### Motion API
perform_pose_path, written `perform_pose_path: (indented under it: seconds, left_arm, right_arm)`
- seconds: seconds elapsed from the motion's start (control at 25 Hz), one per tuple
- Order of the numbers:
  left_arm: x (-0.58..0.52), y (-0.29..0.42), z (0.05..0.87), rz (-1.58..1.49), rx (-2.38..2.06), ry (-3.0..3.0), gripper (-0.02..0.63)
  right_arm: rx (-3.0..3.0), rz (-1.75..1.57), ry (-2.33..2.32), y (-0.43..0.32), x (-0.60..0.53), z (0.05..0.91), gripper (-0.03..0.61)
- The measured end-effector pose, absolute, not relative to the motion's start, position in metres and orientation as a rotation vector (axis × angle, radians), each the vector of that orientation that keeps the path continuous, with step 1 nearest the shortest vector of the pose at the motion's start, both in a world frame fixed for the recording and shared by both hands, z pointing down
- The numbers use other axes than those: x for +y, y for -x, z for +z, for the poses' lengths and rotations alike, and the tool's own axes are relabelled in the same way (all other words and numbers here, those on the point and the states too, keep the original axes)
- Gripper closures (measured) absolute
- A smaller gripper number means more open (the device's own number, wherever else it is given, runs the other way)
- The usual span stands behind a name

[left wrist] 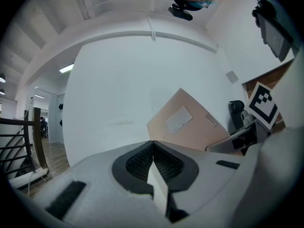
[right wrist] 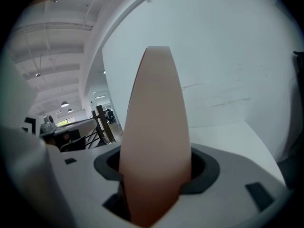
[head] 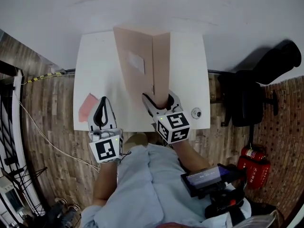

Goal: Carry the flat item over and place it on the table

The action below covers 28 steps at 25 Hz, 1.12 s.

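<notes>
The right gripper's [right wrist: 154,177] jaws pinch the near end of the flat item [right wrist: 154,122], a tan cardboard piece seen edge-on between them. The left gripper's [left wrist: 153,146] jaws are pressed together with nothing between them. It points level, just beside the right gripper, over the near edge of the worktop [head: 190,61].

In the head view the flat item [head: 142,61] reaches away from the right gripper [head: 161,103] across the middle of the white worktop, standing on edge with a white label on its broad face. Whether its lower edge touches the surface I cannot tell.

The step in hand looks like the end of the carry, with the placing not yet done. The next move probably calls for tipping the piece onto its broad face and lowering it until it lies flat. Only then should the right jaws spread. The left gripper [head: 103,109] could steady the free side.

Counted:
- one flat item
- two grippers
- one worktop
- one pinkish scrap [head: 87,107] on the worktop's left part
- one small round thing [head: 195,112] near its right front corner
- one black chair [head: 244,99]
- two red fire extinguishers [head: 253,165] on the floor
</notes>
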<state>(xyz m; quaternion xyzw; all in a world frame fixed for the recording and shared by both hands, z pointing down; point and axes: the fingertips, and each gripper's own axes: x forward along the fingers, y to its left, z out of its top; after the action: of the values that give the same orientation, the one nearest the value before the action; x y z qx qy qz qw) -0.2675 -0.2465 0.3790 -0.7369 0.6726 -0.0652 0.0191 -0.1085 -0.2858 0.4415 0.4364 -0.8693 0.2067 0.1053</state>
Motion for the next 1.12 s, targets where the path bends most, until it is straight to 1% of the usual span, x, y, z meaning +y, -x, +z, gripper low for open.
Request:
perform_pose_path:
  seconds: [0.48,0.76,1.12]
  left_arm:
    - [-0.312,0.303,0.369,-0.17,1.999,2.319,0.604]
    - [-0.326,0.318,0.38,-0.229,2.025,2.329,0.604]
    - [-0.344,0.322,0.398,-0.238,2.061,2.366,0.604]
  right_arm:
    - [-2.581,0.642,-1.382,0.14,-0.341,0.424,0.295]
    - [-2.58,0.795,-1.334,0.157,-0.356,0.438,0.295]
    - [-2.522,0.887,-1.288,0.16,-0.367,0.463,0.295]
